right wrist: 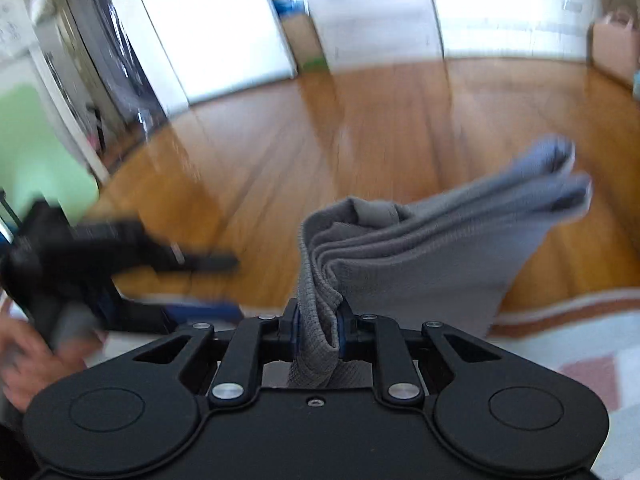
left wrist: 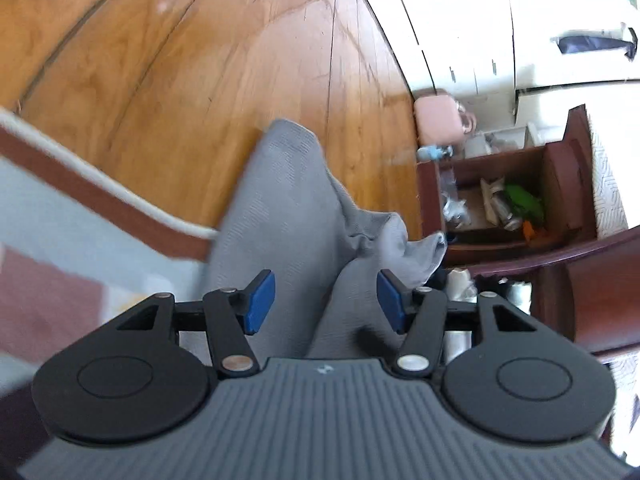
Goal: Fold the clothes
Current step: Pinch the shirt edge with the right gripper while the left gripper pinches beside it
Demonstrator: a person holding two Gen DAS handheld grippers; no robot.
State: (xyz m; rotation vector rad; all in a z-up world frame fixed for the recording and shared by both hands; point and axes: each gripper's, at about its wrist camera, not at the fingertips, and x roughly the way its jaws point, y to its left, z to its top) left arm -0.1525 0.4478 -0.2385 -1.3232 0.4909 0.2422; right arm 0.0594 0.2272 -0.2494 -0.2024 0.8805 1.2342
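Observation:
A grey knit garment hangs bunched in layered folds from my right gripper, which is shut on its edge and holds it above the floor. In the left wrist view the same grey garment lies ahead and below my left gripper, whose blue pads stand wide apart with the cloth passing between them, not pinched. The left gripper also shows blurred at the left of the right wrist view, held by a hand.
A wooden floor lies below. A rug with a brown and white border covers the near floor. A dark wooden shelf unit with small items stands at the right. White cabinets stand beyond it.

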